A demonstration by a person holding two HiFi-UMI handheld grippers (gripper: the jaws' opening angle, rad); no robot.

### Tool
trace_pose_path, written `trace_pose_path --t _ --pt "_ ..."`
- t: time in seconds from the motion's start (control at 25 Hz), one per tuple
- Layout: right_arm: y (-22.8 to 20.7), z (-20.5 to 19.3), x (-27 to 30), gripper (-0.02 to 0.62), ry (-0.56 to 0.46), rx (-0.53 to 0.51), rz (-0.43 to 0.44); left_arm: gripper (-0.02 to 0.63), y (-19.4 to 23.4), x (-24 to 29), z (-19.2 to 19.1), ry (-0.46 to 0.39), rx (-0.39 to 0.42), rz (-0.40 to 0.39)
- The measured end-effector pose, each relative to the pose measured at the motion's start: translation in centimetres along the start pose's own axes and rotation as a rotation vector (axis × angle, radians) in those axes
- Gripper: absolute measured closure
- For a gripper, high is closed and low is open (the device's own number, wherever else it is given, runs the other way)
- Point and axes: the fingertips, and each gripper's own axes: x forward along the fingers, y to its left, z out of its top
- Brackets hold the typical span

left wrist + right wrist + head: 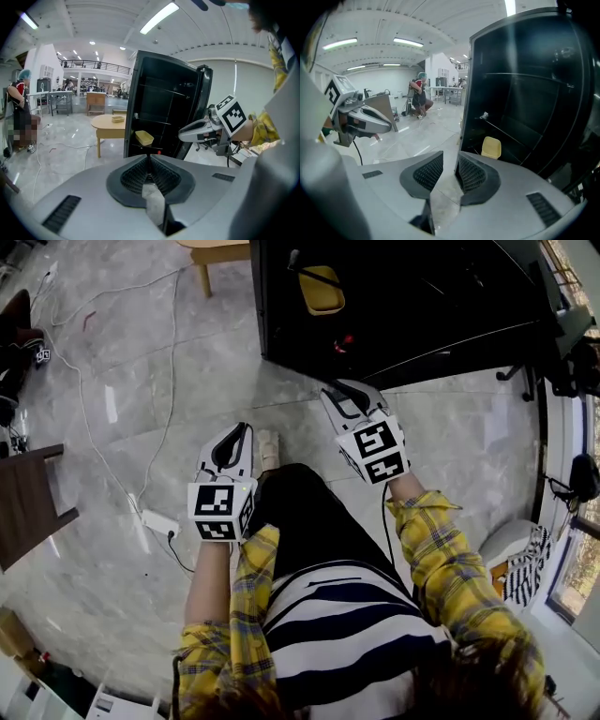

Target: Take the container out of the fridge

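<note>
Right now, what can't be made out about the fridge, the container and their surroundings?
- Pale yellow plastic container: whether anything is inside. It is too small and far away in every view.
- Black fridge: its upper shelves are lost in the dark interior in both gripper views, and the head view's top edge cuts it off.
- Round wooden table: the small object on it is too tiny to identify in the left gripper view.

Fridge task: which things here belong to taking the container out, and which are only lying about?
Job: fridge, open; yellow container on its shelf; right tool, open and empty; left tool, shut.
Lying about: wooden table; white cable; power strip.
</note>
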Motion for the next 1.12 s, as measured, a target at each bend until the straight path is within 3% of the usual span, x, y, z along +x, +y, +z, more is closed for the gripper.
trace_pose_path --t 0.56,1.12 --pt "-3.2 -1.3 9.4 0.485 0.125 -0.129 -0.022 0.577 5.7 5.4 -2.8 0.037 -0.025 0.029" --pt "-10.8 -2.6 18.7 0.472 0.174 -0.202 -0.133 0.577 9.3 11.3 -4.9 0.065 -0.022 0.045"
